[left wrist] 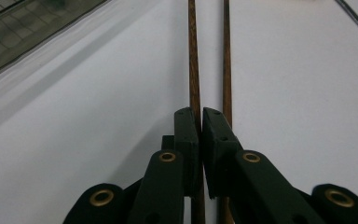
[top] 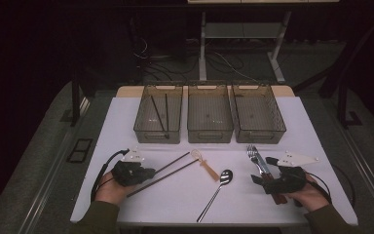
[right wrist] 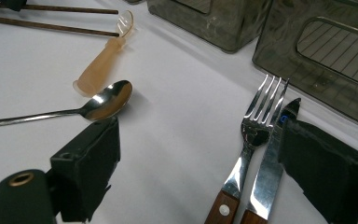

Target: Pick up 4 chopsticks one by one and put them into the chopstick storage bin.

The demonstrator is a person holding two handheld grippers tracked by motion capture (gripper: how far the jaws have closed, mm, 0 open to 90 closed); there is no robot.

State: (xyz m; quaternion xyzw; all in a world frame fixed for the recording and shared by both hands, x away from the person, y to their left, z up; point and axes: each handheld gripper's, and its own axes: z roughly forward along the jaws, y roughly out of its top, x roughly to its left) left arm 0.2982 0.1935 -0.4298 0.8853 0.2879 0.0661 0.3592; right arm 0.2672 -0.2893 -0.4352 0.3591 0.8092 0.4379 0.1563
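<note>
The chopstick (left wrist: 194, 70) is pinched between the two black jaws of my left gripper (left wrist: 200, 116). The jaws are squeezed almost together on the thin brown stick, and it runs straight out ahead of them over the white table (left wrist: 98, 121). A second chopstick (left wrist: 225, 60) lies just beside it, outside the jaws, close to the right one.

From the high view, my left gripper (top: 148, 171) is low on the near left part of the table (top: 175, 200), and both sticks point up and to the right toward a small orange spoon (top: 205, 165).

My right gripper (right wrist: 200, 154) has its jaws wide apart. Nothing is pressed between them. A fork (right wrist: 254, 135) and a knife (right wrist: 272, 158) with brown wooden handles lie side by side on the table between the jaws, close to the right one. A shiny metal spoon (right wrist: 105, 102) lies just past the left jaw, with the orange spoon (right wrist: 100, 65) beyond it.

Further back stand three see-through bins (top: 210, 117) in a row. The left bin (top: 158, 114) has two dark sticks in it.
</note>
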